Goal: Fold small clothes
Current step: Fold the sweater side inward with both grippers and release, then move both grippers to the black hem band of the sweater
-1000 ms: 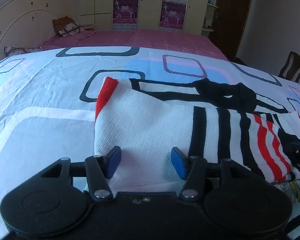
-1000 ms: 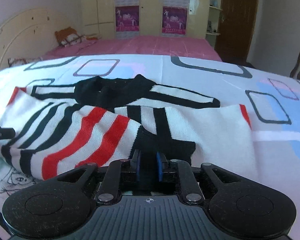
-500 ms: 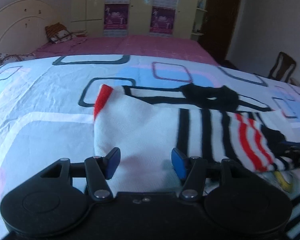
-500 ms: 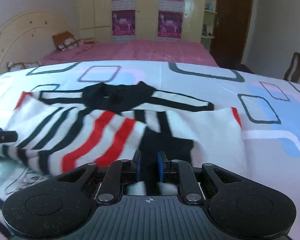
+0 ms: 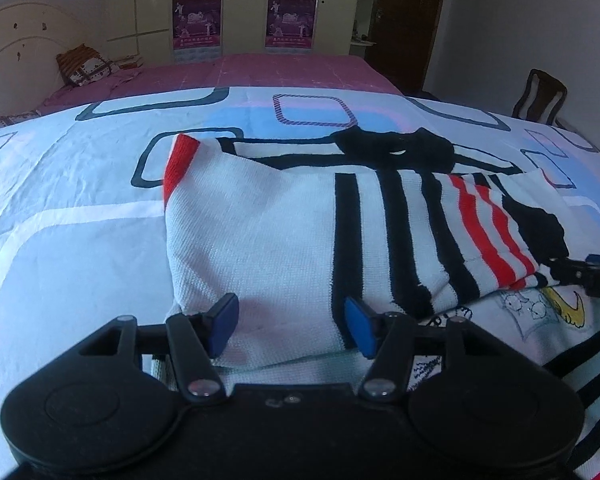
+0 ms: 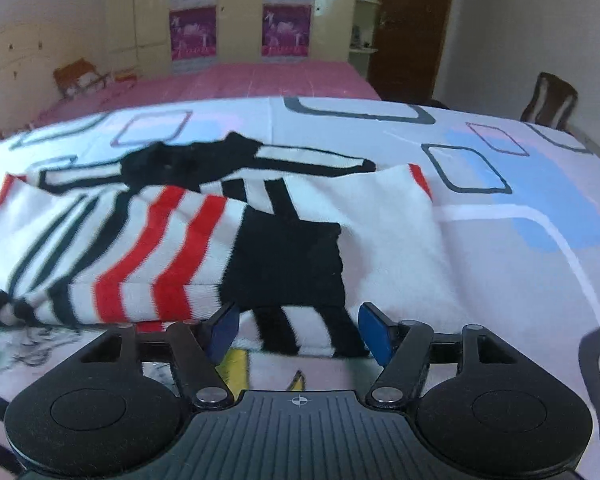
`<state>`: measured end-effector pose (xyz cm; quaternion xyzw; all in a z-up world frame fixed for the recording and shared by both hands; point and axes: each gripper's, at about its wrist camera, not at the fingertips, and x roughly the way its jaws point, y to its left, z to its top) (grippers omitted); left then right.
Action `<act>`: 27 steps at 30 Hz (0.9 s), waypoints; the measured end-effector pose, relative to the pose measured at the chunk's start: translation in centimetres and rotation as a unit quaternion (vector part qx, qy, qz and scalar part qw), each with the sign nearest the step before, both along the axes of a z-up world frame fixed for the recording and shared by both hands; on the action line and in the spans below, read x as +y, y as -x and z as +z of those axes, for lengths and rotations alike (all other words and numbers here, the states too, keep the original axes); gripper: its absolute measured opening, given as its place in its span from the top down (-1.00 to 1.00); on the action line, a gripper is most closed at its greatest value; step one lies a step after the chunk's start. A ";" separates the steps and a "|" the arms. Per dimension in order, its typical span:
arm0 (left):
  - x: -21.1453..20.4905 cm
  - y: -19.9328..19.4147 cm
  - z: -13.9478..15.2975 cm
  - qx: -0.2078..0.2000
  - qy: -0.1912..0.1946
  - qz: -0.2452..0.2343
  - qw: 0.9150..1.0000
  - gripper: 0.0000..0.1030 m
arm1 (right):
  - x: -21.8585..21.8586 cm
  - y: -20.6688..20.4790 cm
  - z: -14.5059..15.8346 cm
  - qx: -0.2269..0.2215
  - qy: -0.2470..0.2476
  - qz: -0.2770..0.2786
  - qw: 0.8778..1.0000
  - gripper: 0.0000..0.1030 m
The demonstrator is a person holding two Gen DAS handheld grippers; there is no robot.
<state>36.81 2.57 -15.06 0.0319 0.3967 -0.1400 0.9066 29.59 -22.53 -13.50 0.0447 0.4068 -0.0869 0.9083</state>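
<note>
The striped knit sweater [image 5: 284,240] lies on the bed, its black collar [image 5: 392,150] at the far side and its long axis running left to right. A second ago the right gripper [image 6: 298,326] pinched the black cuff; now its jaws are opening, clear of it. The left gripper [image 5: 290,326] jaws stand wide, opening slightly, over the white fold. A patterned sheet [image 5: 80,200] covers the bed; posters [image 6: 286,30] hang behind.

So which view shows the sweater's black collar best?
The left wrist view: the black collar is sharp there, its neck opening visible at the sweater's far edge. The right wrist view shows the same collar smeared by motion blur.
</note>
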 end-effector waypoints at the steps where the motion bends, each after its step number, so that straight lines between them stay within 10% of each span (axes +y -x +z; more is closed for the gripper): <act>1: 0.0 0.1 0.1 0.001 0.000 -0.001 1.000 -0.14 | 0.2 0.5 0.2 -0.001 0.000 0.002 1.000 -0.28; 27: -2.4 11.7 4.0 0.006 0.010 0.017 1.000 -0.33 | 1.2 11.4 2.9 -0.022 -0.032 0.097 0.995 -0.28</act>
